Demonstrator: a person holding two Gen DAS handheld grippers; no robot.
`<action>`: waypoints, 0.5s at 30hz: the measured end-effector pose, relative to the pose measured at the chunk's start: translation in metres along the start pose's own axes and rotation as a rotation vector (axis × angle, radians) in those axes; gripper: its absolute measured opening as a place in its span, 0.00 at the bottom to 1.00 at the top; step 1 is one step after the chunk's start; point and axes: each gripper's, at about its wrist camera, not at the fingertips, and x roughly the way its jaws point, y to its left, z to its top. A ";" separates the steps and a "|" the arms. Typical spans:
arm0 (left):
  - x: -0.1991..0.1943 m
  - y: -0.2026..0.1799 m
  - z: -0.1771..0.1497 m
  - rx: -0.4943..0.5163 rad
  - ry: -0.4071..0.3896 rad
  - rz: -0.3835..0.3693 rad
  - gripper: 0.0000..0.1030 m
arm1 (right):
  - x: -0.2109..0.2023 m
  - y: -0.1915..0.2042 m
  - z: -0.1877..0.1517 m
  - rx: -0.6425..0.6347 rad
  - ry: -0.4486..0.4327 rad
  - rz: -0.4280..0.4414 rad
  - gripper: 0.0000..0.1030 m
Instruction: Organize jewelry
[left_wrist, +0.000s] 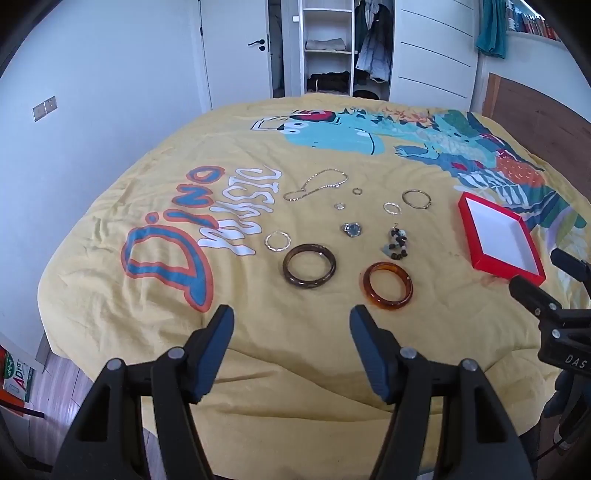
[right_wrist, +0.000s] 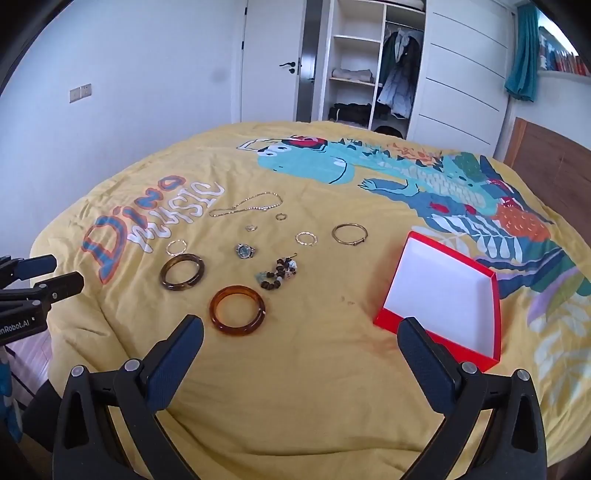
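Left gripper and right gripper tilt downward, jaws spread, empty.

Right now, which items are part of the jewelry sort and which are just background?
Job:
- red box, empty
- amber bangle
- dark bangle
- bead bracelet
- gold bangle
- chain necklace
- watch
- small rings and hoops

Background:
- yellow bedspread
- open wardrobe
- door

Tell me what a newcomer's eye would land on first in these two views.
First the yellow bedspread with its big dinosaur print filling both views. Next the empty red box, white inside, lying open on the right. Left of it the jewelry is spread out, with an amber bangle and a dark brown bangle nearest the two open grippers.
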 end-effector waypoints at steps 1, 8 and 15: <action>-0.002 0.000 -0.001 0.001 -0.005 0.001 0.61 | -0.001 0.001 0.000 0.005 0.002 -0.001 1.00; -0.006 0.004 0.000 0.007 -0.026 0.014 0.61 | -0.010 0.015 0.000 0.012 0.017 -0.016 1.00; -0.004 0.005 0.001 0.013 -0.023 0.008 0.61 | -0.009 0.018 -0.004 0.040 0.028 -0.031 1.00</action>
